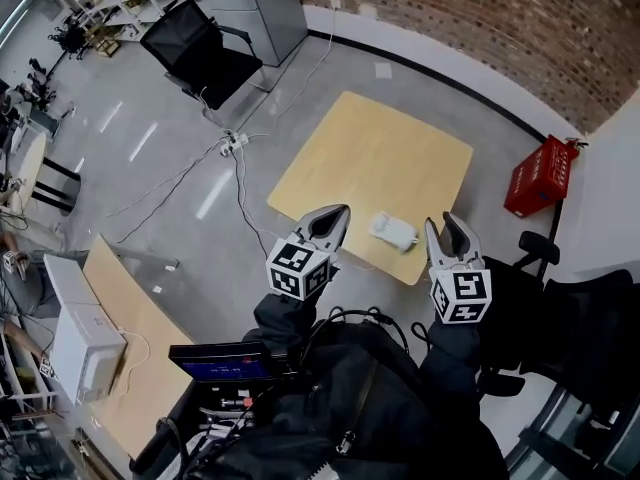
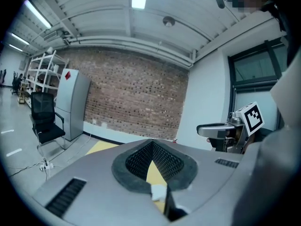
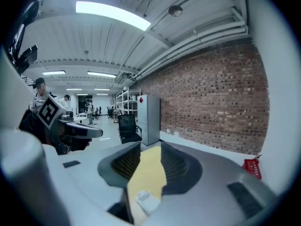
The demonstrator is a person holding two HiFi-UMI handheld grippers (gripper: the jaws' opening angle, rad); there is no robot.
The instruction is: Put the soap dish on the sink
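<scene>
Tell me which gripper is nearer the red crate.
Right. The right gripper is down-left of the red crate in the head view; the left gripper is farther left still.

Left tool jaws together at the tips, right tool jaws slightly apart, empty. Both side by side, near level.

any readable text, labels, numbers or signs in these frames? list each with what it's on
No readable words or numbers anywhere.
Left cube on left gripper: black-and-white square marker pattern, no letters.
Right cube on right gripper: same kind of pattern, no letters.
Grey cabinet: red diamond sign, any print too small to read.
Blue screen: content too small to read.
</scene>
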